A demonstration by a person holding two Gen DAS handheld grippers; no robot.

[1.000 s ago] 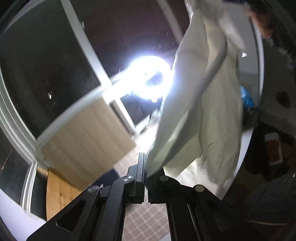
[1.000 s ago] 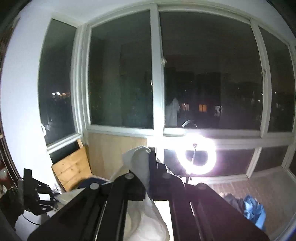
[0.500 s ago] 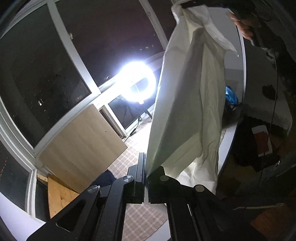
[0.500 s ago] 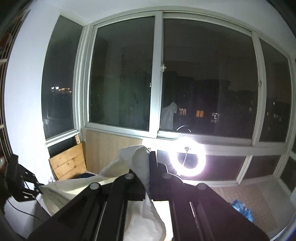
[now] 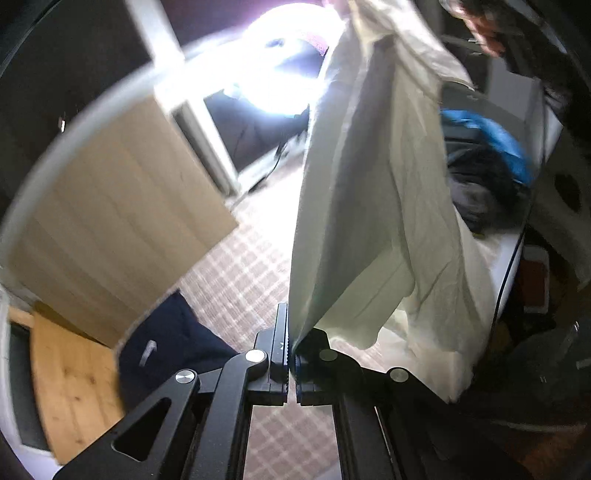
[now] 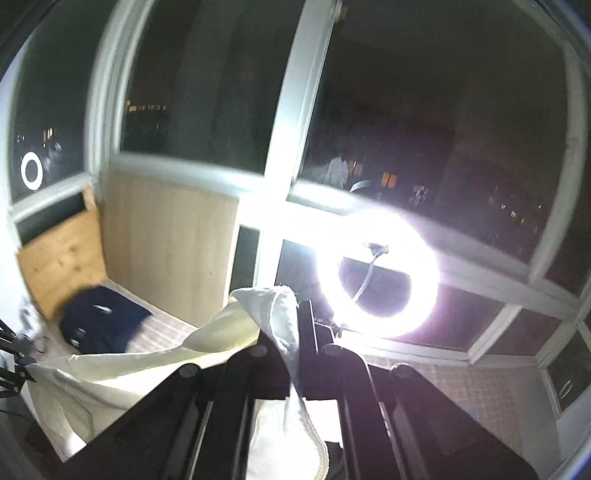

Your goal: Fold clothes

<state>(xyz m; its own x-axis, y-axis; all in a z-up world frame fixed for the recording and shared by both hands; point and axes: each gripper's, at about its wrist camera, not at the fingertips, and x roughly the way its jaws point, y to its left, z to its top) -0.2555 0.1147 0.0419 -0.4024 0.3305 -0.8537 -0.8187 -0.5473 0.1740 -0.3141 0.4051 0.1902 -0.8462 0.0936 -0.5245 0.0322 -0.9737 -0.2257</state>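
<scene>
Left tongs (image 5: 291,354) clenched on a corner of the cream shirt (image 5: 373,206); jaws pinched tight on the fabric. Shirt hangs in the air, stretched up toward a hand (image 5: 484,27) at the top right of the left view. Its lower folds droop over the white counter (image 5: 511,258), near that counter's edge; contact is unclear. Right tongs (image 6: 301,332) clenched on another bunched edge of the shirt, cloth poking up between the jaws and trailing down left. Ring light (image 6: 376,273) glares by the window (image 6: 295,129), night outside. Dark blue garment (image 6: 99,319) lies on the checked floor (image 5: 240,273) by a wood panel (image 5: 110,206). Blue and dark clothes pile (image 5: 487,166) sits behind the shirt. Both views are blurred.
</scene>
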